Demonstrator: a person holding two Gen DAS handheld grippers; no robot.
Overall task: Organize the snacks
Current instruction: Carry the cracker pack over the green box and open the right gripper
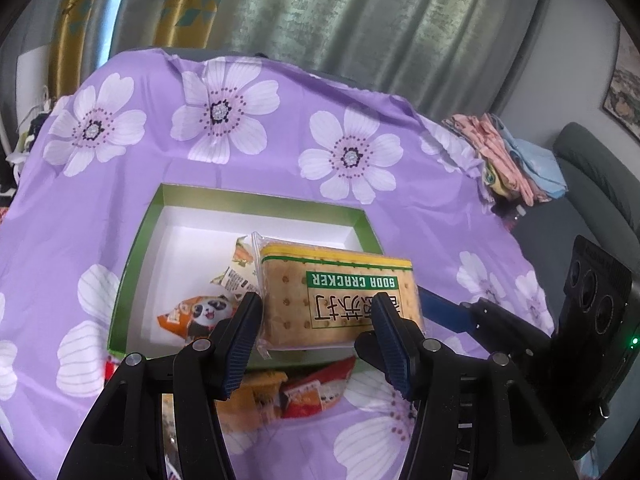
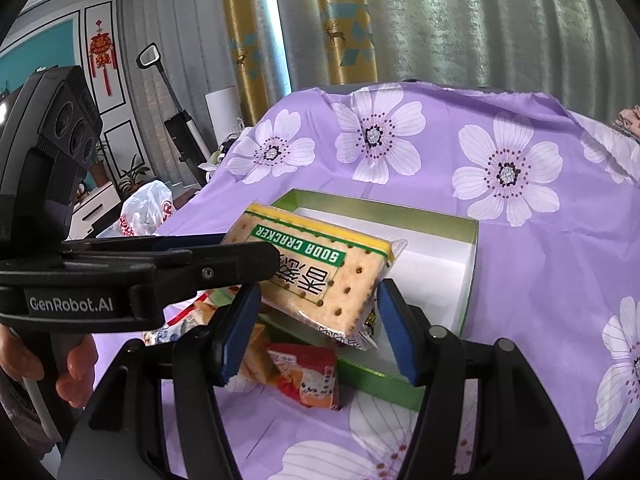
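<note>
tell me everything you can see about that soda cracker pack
The soda cracker pack is a flat rectangular stack of pale, dotted crackers in clear plastic wrap, with a yellow edge strip and a green band reading SODA CRACKER. It is tilted above the open green cardboard box with a white inside. Both the left gripper and right gripper are clamped on it.
</note>
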